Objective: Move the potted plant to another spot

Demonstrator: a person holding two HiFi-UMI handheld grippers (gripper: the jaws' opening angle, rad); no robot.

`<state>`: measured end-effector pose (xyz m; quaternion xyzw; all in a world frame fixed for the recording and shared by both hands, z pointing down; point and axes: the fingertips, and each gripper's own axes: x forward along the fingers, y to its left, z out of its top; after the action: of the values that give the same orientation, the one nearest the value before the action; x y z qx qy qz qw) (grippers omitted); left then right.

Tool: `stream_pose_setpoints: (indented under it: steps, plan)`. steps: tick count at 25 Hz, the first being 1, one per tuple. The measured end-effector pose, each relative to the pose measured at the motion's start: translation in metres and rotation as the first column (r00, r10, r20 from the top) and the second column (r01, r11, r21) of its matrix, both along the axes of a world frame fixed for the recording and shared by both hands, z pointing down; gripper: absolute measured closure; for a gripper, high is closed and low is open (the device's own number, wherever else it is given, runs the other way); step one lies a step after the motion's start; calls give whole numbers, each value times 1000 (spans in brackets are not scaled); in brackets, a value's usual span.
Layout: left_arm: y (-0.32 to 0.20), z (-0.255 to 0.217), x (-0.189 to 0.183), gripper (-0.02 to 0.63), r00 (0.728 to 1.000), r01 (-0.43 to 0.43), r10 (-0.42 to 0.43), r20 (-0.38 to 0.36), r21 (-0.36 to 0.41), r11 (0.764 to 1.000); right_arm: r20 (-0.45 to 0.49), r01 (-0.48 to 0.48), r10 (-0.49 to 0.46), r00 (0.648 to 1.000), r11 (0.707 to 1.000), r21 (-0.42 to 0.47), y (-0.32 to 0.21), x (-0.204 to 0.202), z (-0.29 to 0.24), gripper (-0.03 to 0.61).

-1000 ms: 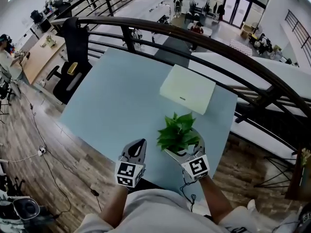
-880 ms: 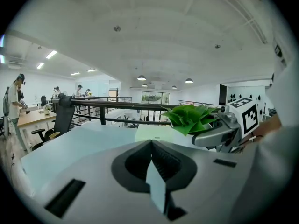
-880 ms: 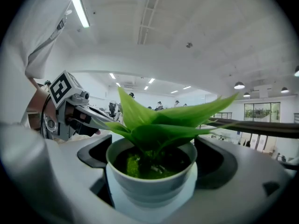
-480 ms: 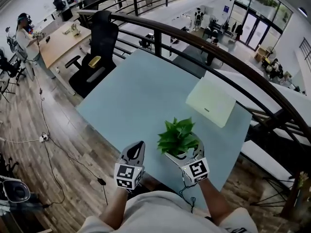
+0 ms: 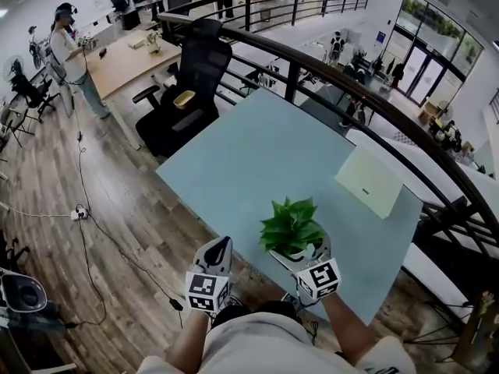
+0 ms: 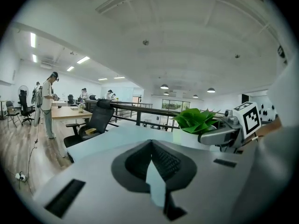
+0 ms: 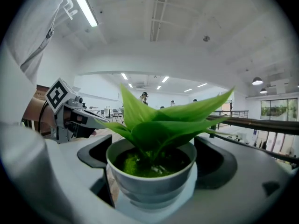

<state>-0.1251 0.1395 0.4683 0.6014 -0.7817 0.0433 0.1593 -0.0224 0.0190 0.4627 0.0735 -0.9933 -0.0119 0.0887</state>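
Plant [image 7: 148, 178] in pot clamped between right tool [image 7: 152, 148] jaws | left tool [image 6: 150, 143] closed, empty, just beside.

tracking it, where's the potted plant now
In the head view, the potted plant is between the right hand-held gripper's jaws, near the table's front edge.

Bright ceiling-strip lighting, soft shadows, strong fisheye edge distortion.
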Motion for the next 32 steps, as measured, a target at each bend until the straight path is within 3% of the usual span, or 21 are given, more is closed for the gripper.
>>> stream_pose_setpoints:
  steps: [6,12,17,22,32]
  plan:
    - [48,-1,-42,601,998,53,-54,14,10,999,7,24,-24,1000,1000,9,39,-39,-12,34]
    - [51,23,-47,601,997,65,-65,-40,10,998,-29,57,-57,998,998,13,47,-50,-2,34]
    - [22,17,-70,601,996,68,-67,-51,0,998,-32,69,-68,997,998,7,19,-74,-10,34]
    - [-24,20,-91,601,1000,28,-29,-9,-16,999,-12,79,-79,997,996,30,-14,-91,-2,34]
    - [-125,48,-82,601,996,-87,86,-20,-71,994,-21,-13,13,1000,1000,-15,-100,-67,37,34]
